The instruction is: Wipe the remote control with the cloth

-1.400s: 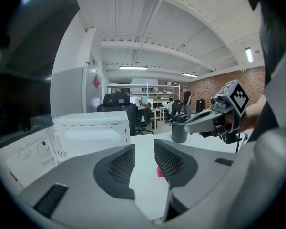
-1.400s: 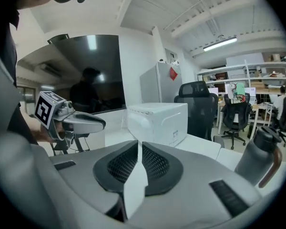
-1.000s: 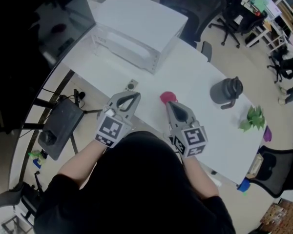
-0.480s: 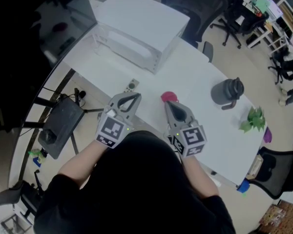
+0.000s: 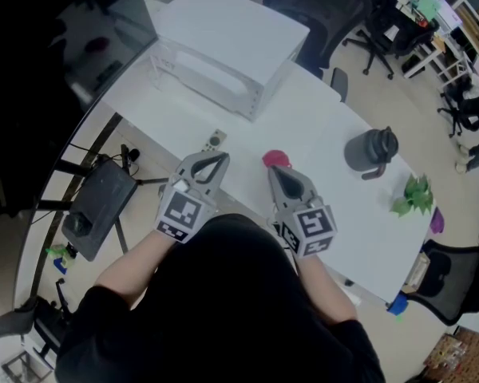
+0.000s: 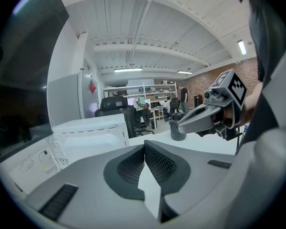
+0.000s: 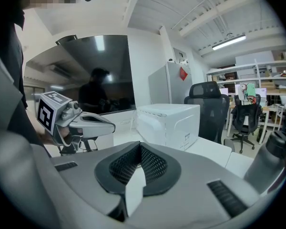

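Remote control: the remote control (image 5: 215, 140) is lying flat on the white table (image 5: 303, 118), left of centre in the head view, just beyond the left gripper's tip and apart from it.
Cloth: the pink cloth (image 5: 275, 158) is sitting bunched at the frame's centre, right of the remote and not touching it, its near edge hiding behind the right gripper's tip.
Left gripper: the left gripper (image 5: 215, 161) is hovering with its jaws pressing together on nothing.
Right gripper: the right gripper (image 5: 276, 171) is hovering likewise, jaws meeting and gripping nothing.
Step in hand: no wiping is going on, since the cloth is lying free. This is fitting either a cloth waiting to be taken up or one set back down after the wipe.
Next move: the pictures are not settling it.
Head view only: it alone is showing the remote, the cloth, a dark jug (image 5: 370, 150) and a green plant (image 5: 413, 194).
Gripper views only: each is showing its own jaws meeting and the other gripper side-on, plus the white appliance (image 7: 168, 123) in profile. Neither is showing remote or cloth.
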The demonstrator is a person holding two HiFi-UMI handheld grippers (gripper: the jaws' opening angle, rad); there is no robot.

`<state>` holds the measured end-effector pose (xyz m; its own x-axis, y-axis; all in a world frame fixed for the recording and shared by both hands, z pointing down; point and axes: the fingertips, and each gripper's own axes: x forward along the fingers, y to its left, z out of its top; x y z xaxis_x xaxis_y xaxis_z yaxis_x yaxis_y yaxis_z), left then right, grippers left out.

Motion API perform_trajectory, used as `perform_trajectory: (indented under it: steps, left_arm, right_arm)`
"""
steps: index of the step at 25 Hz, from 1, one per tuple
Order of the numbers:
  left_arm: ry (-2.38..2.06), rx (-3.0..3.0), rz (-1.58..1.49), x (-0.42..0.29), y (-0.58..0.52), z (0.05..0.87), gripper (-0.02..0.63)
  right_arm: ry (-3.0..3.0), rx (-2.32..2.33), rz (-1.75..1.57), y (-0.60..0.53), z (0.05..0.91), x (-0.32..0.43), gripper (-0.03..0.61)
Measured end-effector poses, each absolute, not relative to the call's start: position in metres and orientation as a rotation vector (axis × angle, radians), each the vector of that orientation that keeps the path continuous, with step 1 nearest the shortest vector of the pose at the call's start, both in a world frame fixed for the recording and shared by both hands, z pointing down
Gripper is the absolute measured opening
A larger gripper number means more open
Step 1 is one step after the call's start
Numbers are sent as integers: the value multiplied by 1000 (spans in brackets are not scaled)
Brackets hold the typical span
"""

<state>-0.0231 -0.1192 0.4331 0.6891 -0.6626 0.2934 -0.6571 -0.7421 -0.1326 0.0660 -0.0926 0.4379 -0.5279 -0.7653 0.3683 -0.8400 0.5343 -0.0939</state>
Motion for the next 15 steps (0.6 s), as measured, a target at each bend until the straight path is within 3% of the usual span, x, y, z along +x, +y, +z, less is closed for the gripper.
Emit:
perform_trajectory:
  steps: [15]
  left_arm:
    - [1105, -2862, -525, -20, -119, 435, 0]
  right_arm:
    - [-2481, 1358, 383, -92, 438, 71, 5]
